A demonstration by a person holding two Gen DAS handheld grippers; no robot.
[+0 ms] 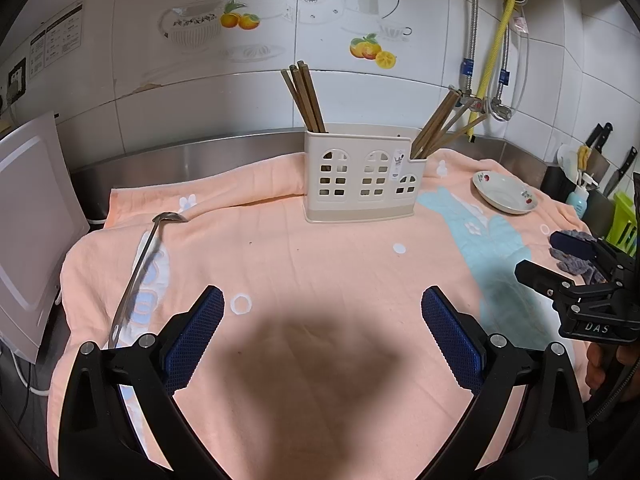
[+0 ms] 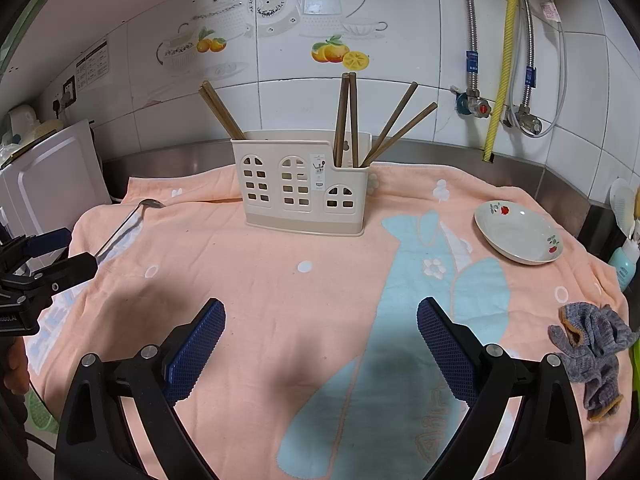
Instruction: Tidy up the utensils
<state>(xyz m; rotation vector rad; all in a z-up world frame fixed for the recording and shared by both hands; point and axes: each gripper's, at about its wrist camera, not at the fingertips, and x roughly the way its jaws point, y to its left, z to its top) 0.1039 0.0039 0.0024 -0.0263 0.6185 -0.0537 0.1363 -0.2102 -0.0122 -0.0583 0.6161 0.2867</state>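
Note:
A cream utensil holder (image 1: 360, 174) (image 2: 304, 184) with window cut-outs stands on the peach towel (image 1: 320, 264) (image 2: 280, 280). Brown chopsticks (image 1: 306, 98) (image 2: 222, 110) lean in its left end, and more chopsticks (image 1: 436, 124) (image 2: 384, 124) stand in its lower right pocket. A steel ladle (image 1: 140, 268) (image 2: 124, 226) lies on the towel's left side, bowl facing away. My left gripper (image 1: 322, 328) hovers open over the towel, just right of the ladle handle, nothing between its fingers. My right gripper (image 2: 320, 340) is open too, above the blue fish print.
A white dish (image 1: 505, 193) (image 2: 518, 232) with red fruit prints sits at the right. A grey rag (image 2: 592, 356) lies at the right edge. A white board (image 1: 32, 232) leans at left. Knives (image 1: 604, 148) and bottles crowd the far right; tiled wall and pipes (image 2: 500, 60) behind.

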